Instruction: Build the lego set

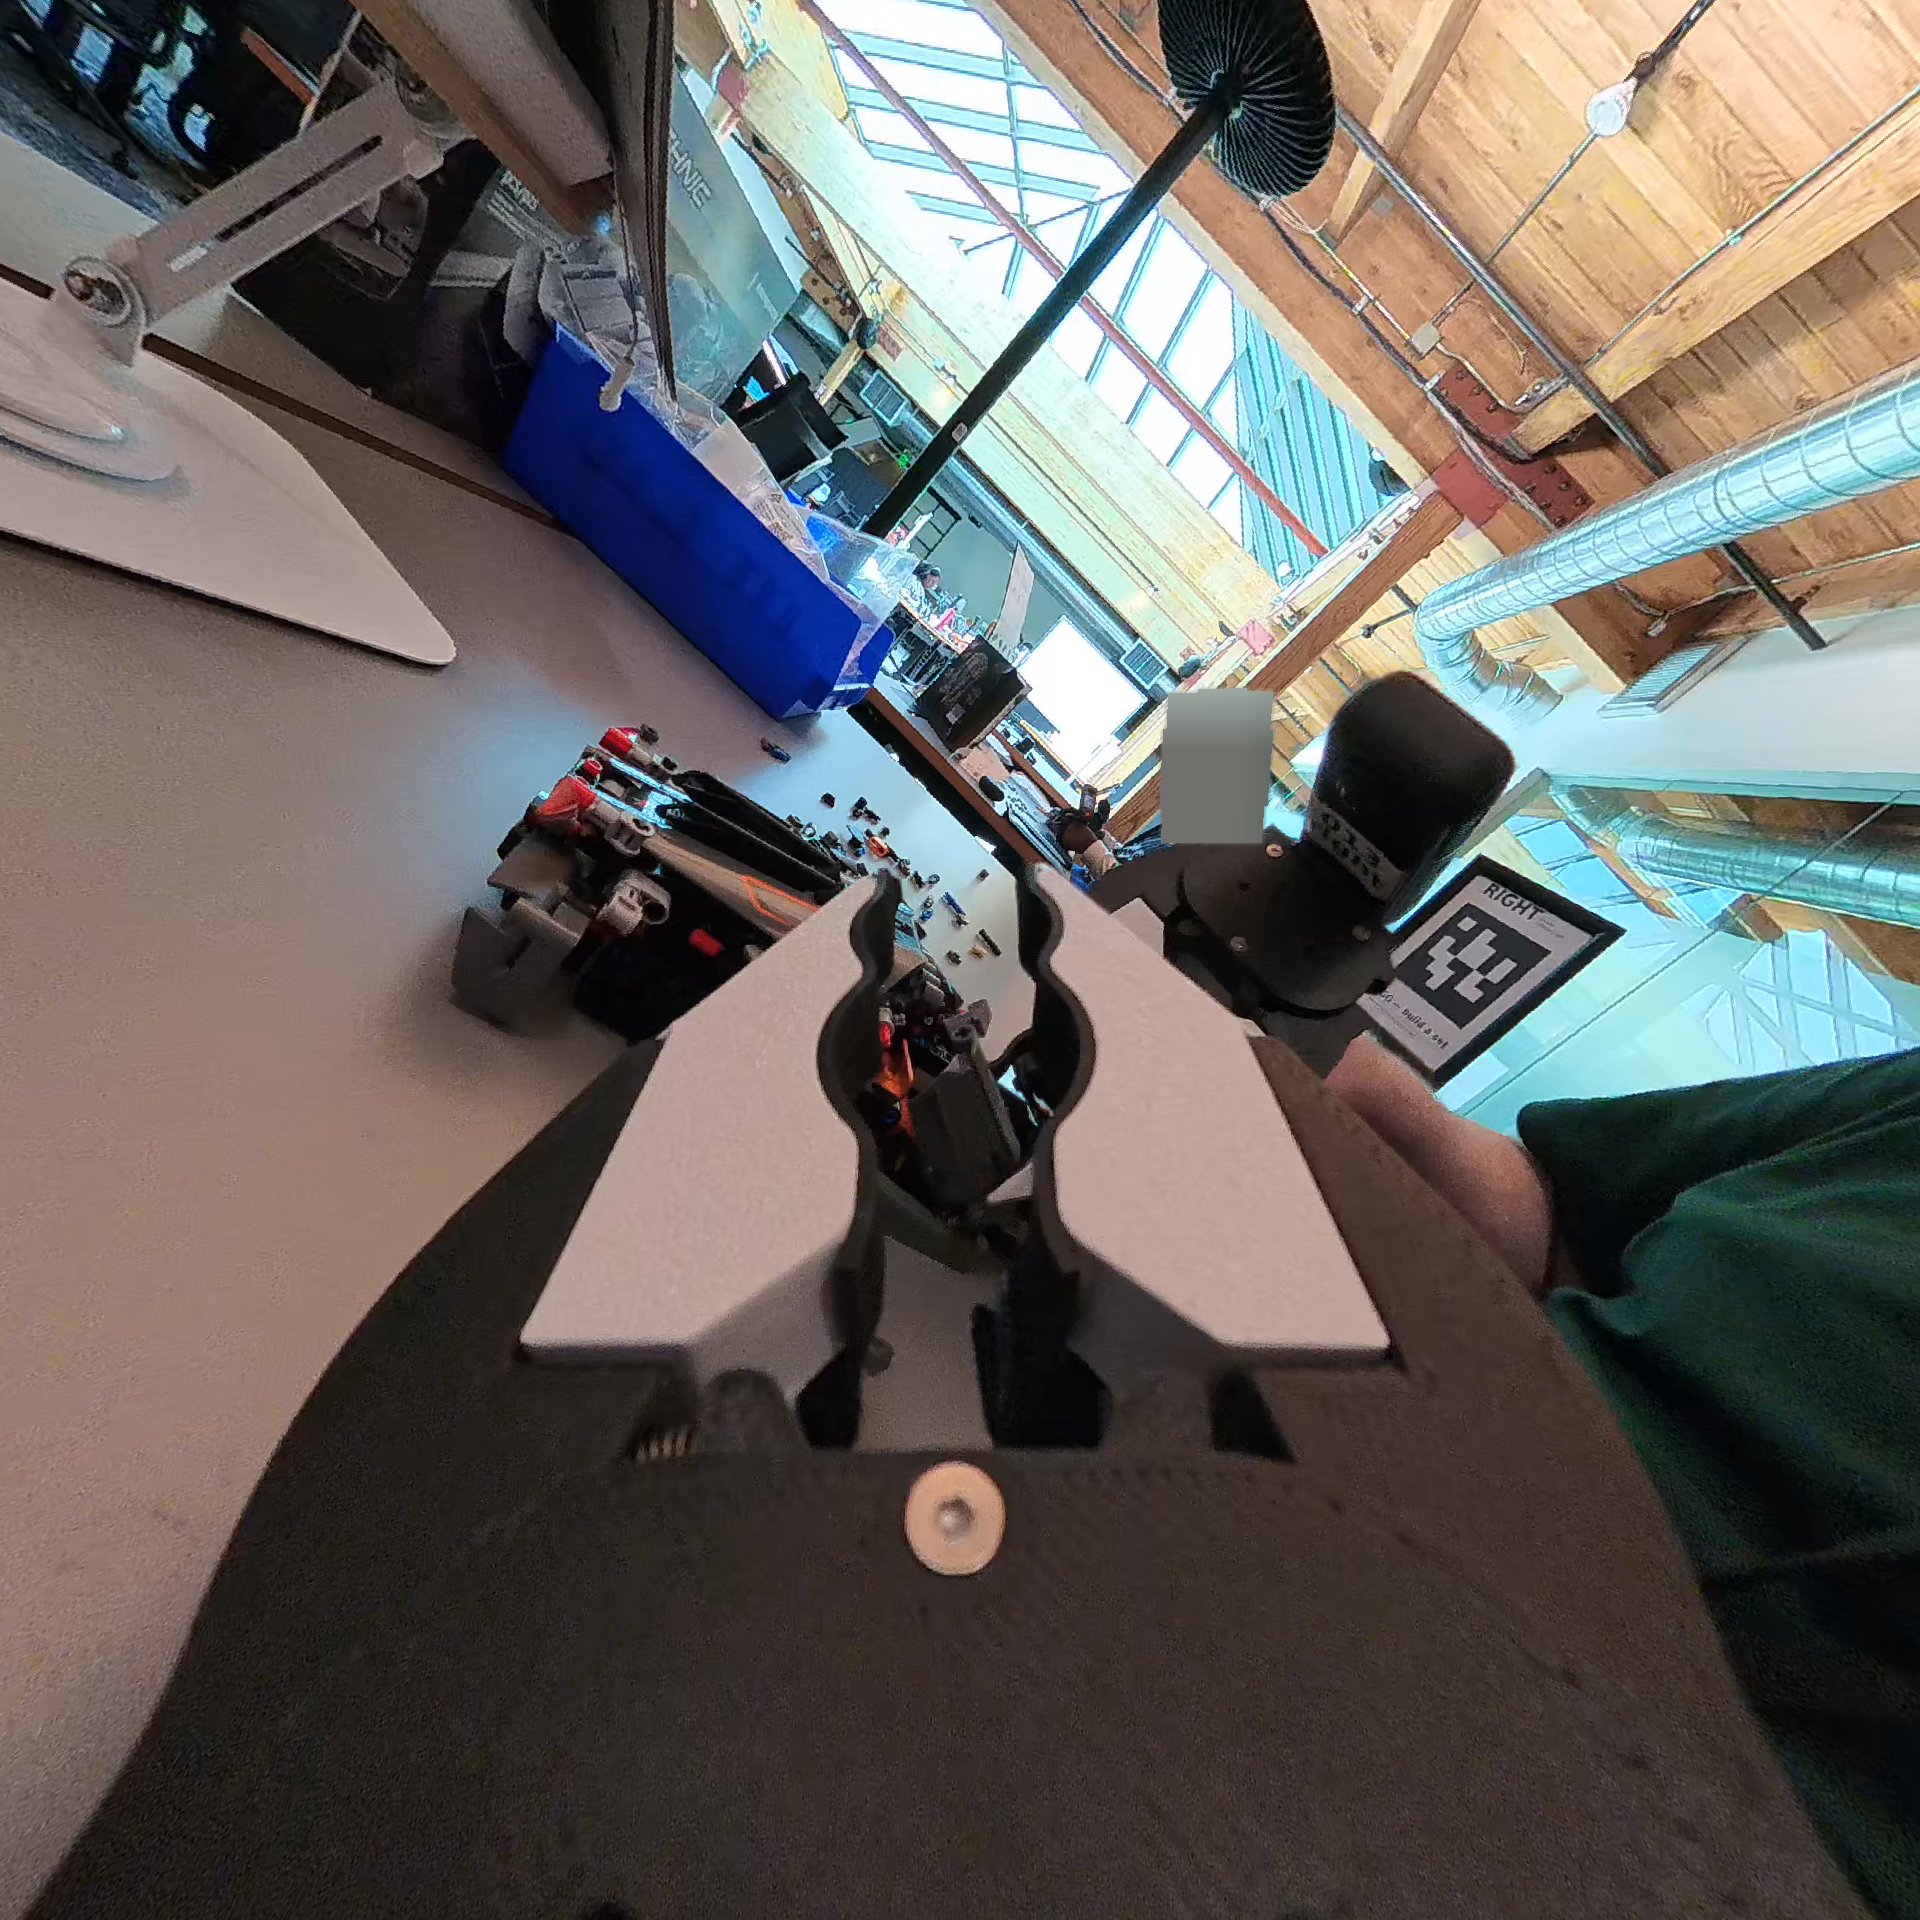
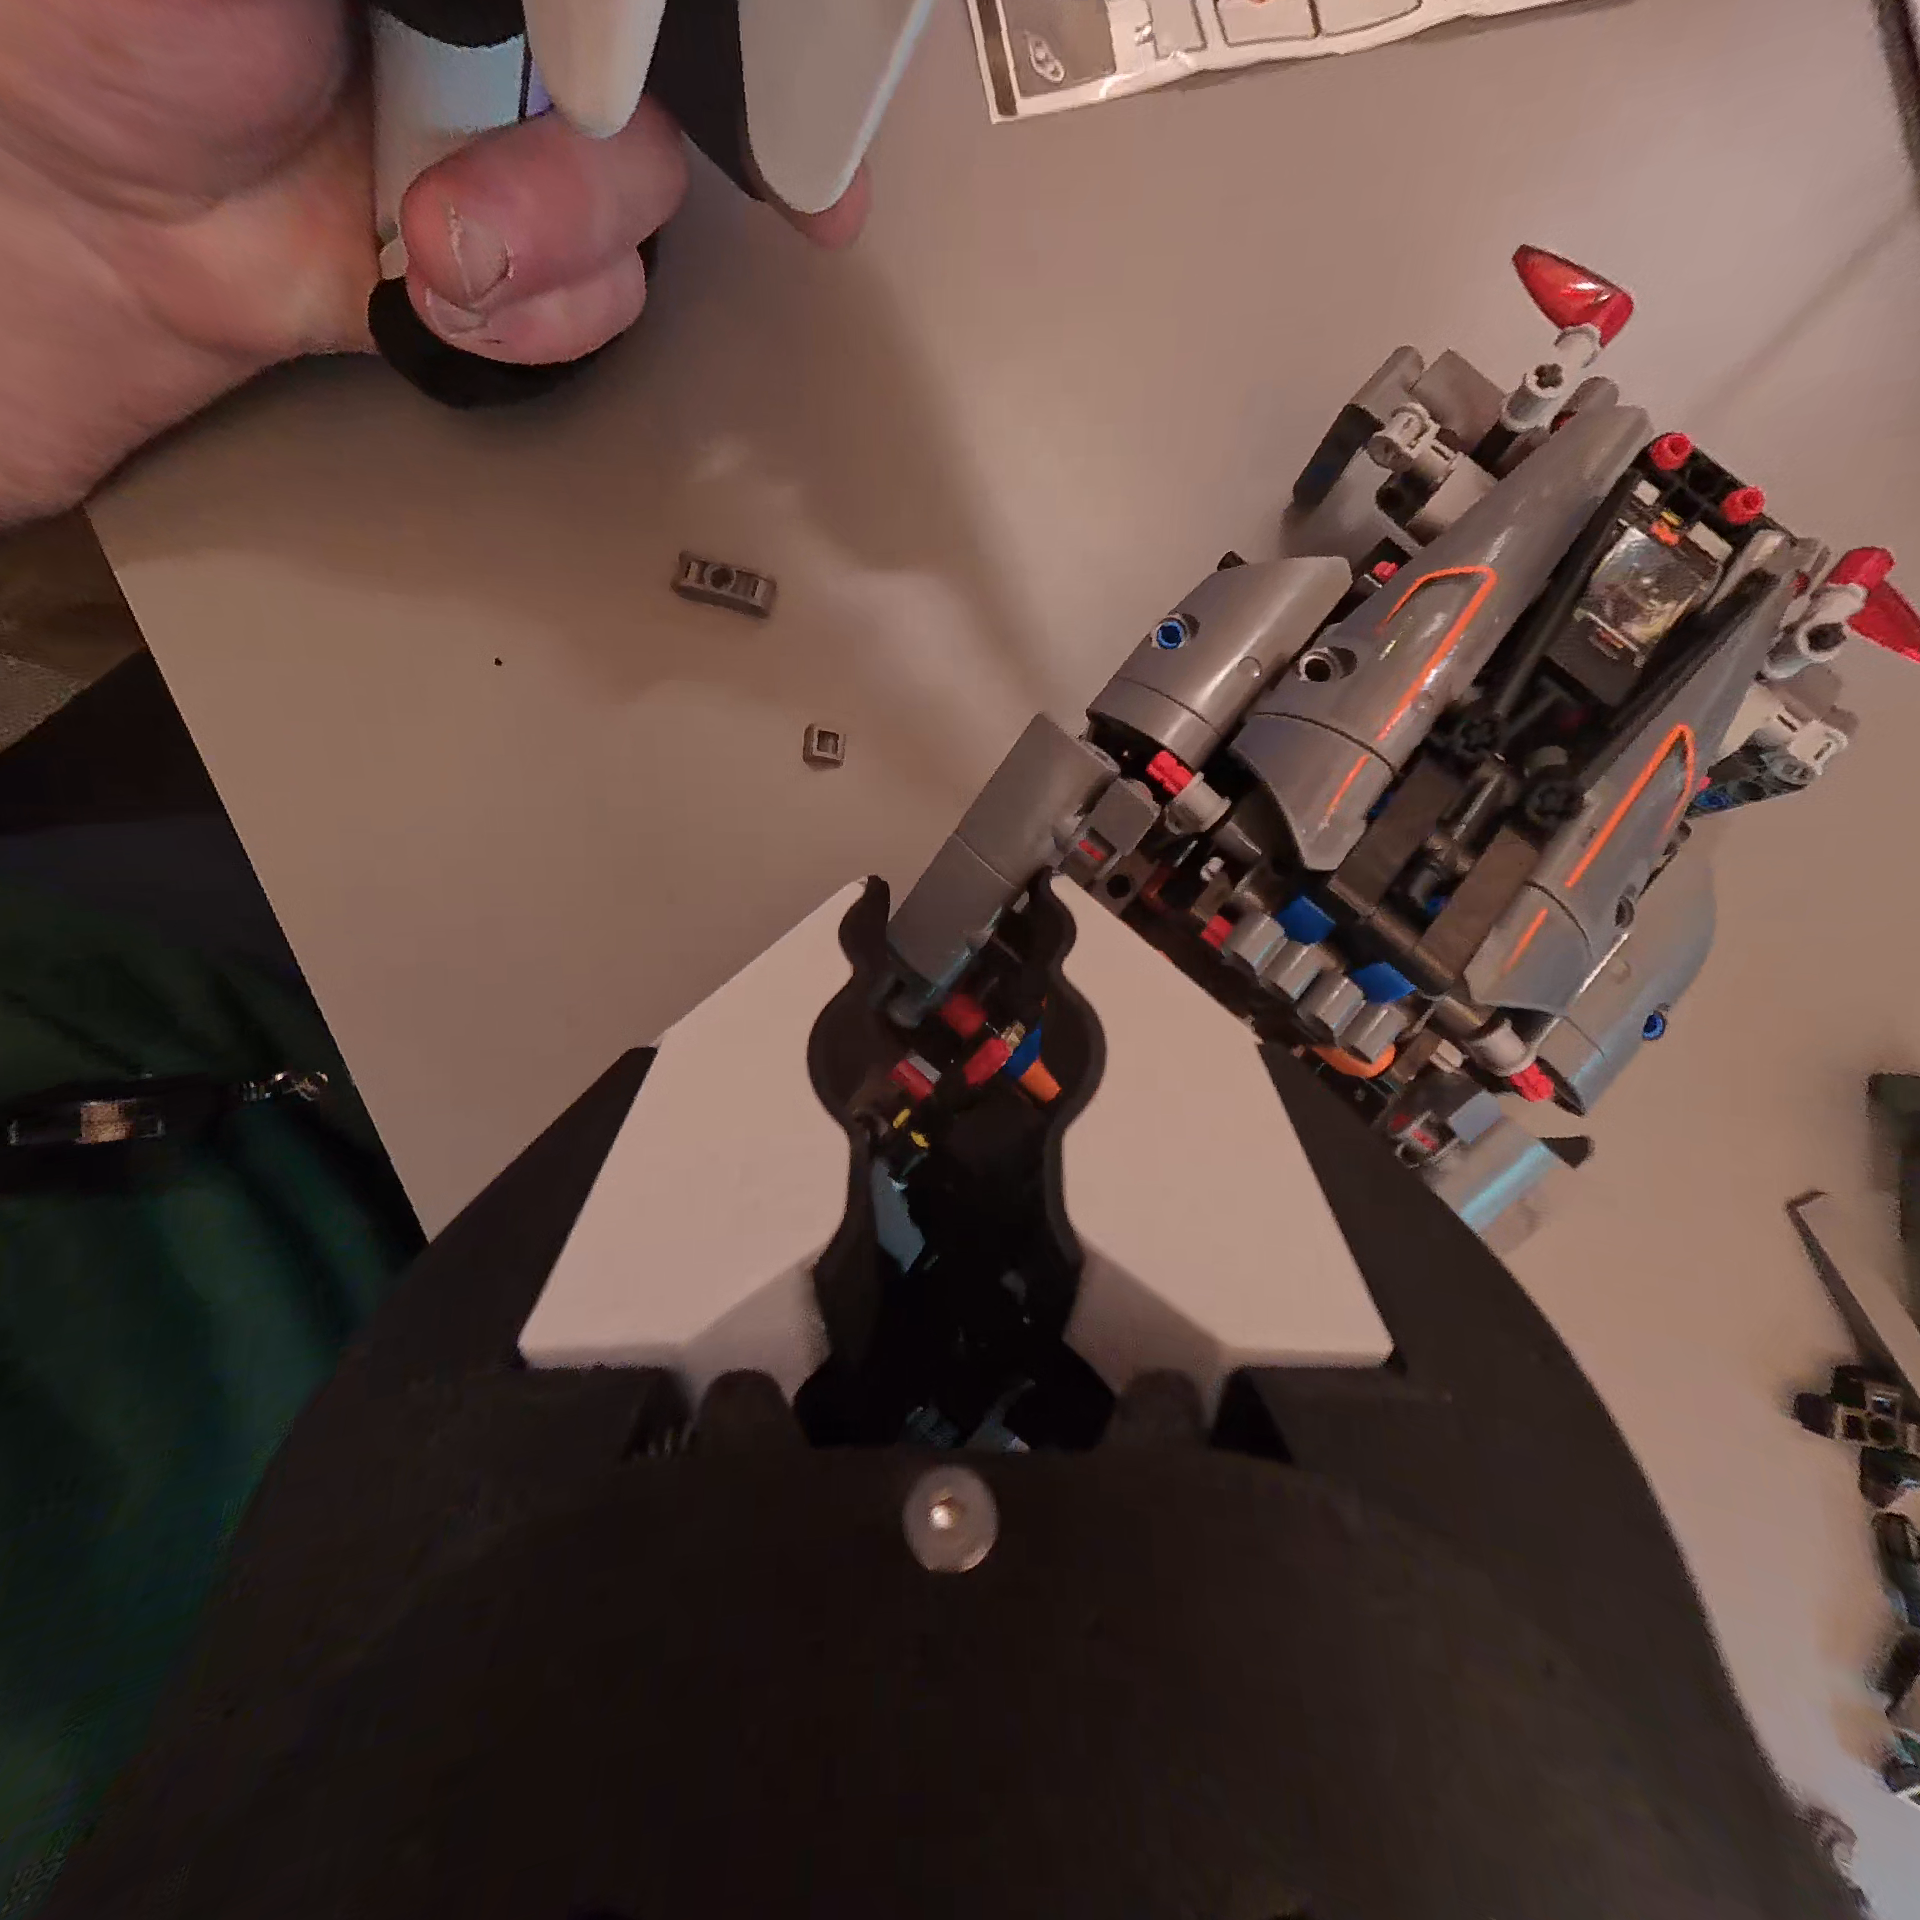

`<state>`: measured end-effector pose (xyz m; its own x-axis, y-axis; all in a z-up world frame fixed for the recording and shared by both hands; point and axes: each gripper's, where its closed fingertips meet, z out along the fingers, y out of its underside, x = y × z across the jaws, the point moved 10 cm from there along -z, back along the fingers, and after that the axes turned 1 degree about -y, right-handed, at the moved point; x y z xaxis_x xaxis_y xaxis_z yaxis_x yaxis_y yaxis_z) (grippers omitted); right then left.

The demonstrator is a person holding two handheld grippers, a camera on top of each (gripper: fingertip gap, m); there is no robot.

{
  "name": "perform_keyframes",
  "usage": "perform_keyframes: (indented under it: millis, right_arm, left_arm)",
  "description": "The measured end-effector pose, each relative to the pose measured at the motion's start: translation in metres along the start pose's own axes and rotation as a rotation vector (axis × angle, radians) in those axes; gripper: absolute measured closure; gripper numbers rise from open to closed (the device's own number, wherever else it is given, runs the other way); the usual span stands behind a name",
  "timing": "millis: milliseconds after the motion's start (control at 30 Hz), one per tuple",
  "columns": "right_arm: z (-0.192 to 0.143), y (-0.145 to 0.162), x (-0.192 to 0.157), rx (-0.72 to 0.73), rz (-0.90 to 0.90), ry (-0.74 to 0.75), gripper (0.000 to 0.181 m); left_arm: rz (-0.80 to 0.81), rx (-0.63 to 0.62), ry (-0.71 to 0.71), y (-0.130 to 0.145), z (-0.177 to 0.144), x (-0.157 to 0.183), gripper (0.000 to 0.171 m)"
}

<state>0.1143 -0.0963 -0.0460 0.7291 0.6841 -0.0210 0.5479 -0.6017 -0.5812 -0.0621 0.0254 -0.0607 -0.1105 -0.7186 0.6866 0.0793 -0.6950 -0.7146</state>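
The lego model (image 2: 1455, 727) is a grey and black vehicle with orange lines and red tips, and it rests on the pale table (image 2: 1039, 364). My right gripper (image 2: 958, 888) is closed around the model's near grey corner panel (image 2: 977, 862). My left gripper (image 1: 958, 883) has its jaws apart with nothing gripped. The model (image 1: 665, 883) lies beyond its left finger and shows through the gap. The right gripper's black handle (image 1: 1403, 769) stands to the right. A hand (image 2: 208, 208) holds the left gripper at the top left of the right wrist view.
A flat grey piece (image 2: 724, 585) and a small grey square piece (image 2: 823, 745) lie loose near the table edge (image 2: 260, 883). An instruction sheet (image 2: 1195, 42) lies at the back. Several loose parts (image 1: 883, 831) lie past the model, beside a blue bin (image 1: 686, 540) and a white stand base (image 1: 208, 520). Across from one pair of fingers to the other is roughly 12 cm. The small grey square piece (image 2: 823, 745) is about 5 cm from my right fingertips and 12 cm from my left.
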Motion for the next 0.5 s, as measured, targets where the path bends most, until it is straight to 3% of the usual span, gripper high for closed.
perform_keyframes:
  millis: [233,500]
  right_arm:
    - [-0.011,0.017,-0.006,0.088,-0.080,0.057,0.156]
    - [-0.016,0.025,-0.008,0.069,-0.104,0.065,0.156]
  left_arm:
    - [0.020,-0.024,-0.009,0.002,0.002,0.001,0.151]
    - [0.034,-0.051,-0.018,0.004,0.006,0.002,0.152]
